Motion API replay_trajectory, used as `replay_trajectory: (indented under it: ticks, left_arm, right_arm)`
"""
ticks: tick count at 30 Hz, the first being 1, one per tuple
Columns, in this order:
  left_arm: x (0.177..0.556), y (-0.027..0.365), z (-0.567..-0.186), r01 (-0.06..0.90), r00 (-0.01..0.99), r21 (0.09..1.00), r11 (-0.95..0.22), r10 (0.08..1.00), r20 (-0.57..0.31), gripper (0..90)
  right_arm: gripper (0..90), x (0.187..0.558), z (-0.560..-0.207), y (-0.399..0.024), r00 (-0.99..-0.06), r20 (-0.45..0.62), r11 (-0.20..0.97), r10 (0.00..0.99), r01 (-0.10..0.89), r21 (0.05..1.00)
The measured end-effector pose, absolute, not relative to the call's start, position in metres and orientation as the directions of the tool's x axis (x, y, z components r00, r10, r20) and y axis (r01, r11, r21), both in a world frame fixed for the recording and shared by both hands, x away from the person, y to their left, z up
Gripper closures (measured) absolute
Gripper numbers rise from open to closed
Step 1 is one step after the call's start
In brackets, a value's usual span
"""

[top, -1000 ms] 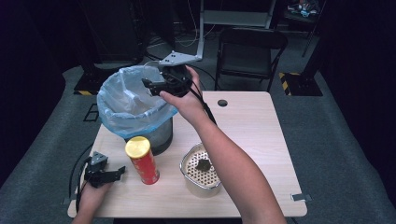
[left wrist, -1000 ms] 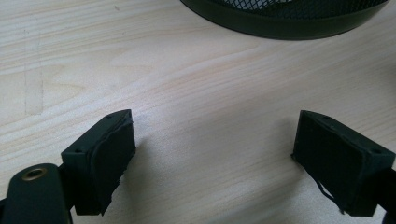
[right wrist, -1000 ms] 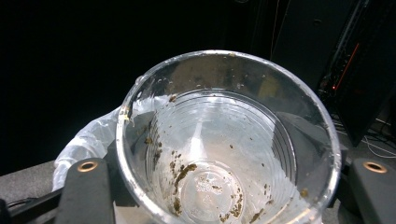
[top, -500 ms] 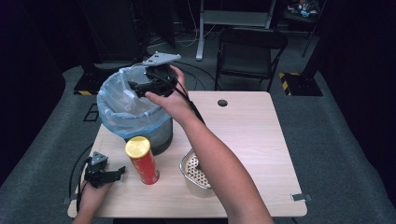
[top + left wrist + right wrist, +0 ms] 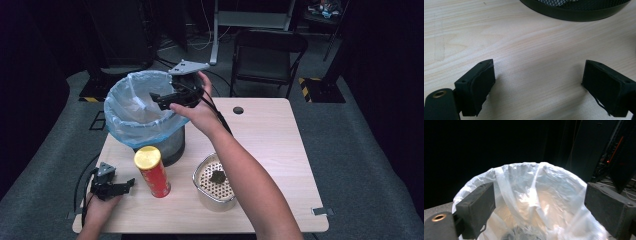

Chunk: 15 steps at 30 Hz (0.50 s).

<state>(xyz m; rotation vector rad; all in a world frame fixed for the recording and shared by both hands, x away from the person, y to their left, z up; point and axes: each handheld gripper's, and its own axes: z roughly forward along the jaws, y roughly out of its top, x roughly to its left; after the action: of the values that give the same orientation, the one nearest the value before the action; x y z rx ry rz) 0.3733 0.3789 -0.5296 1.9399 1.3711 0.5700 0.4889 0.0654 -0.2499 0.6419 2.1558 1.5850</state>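
A mesh bin lined with a pale blue plastic bag (image 5: 142, 112) stands at the table's back left. My right gripper (image 5: 156, 99) hangs over its mouth, pointing left. In the right gripper view its jaws have just been opening; the right gripper (image 5: 539, 195) is open with nothing between the pads and the bag (image 5: 531, 190) below. At the front left corner my left gripper (image 5: 129, 184) rests low on the table. Its jaws have also just been opening, and the left gripper (image 5: 537, 72) stands open over bare wood, near the bin's dark base (image 5: 574, 13).
A red tube can with a gold lid (image 5: 152, 172) stands upright in front of the bin. To its right is a metal strainer cup (image 5: 200, 185) with a dark scrap (image 5: 217, 176) inside. A cable hole (image 5: 238, 110) sits at the back. A black chair (image 5: 267, 50) stands behind the table.
My right gripper swung left over the bin, then came back a little to the right, and its jaws stand wider. The left hand has not moved.
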Motion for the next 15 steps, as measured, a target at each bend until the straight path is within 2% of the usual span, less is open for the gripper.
replay_trajectory:
  ticks: [2,5,10,15]
  left_arm:
    - [0.373,0.379,-0.528,0.653,0.351,0.729,-0.207,0.935,-0.048,11.3]
    - [0.372,0.381,-0.525,0.659,0.356,0.725,-0.2,0.932,-0.067,11.3]
    - [0.37,0.382,-0.514,0.635,0.349,0.755,-0.164,0.933,-0.091,11.2]
    - [0.365,0.38,-0.5,0.611,0.379,0.774,-0.168,0.92,-0.1,11.2]
  right_arm:
    - [15.0,0.485,-0.249,0.052,-0.816,-0.039,0.244,0.576,0.127,0.962]
    - [16.4,0.479,-0.248,0.033,-0.797,-0.01,0.218,0.603,0.153,0.964]
    - [18.1,0.472,-0.254,-0.004,-0.785,-0.039,0.238,0.618,0.139,0.961]
    - [23.9,0.459,-0.262,-0.033,-0.765,-0.064,0.27,0.641,0.147,0.951]
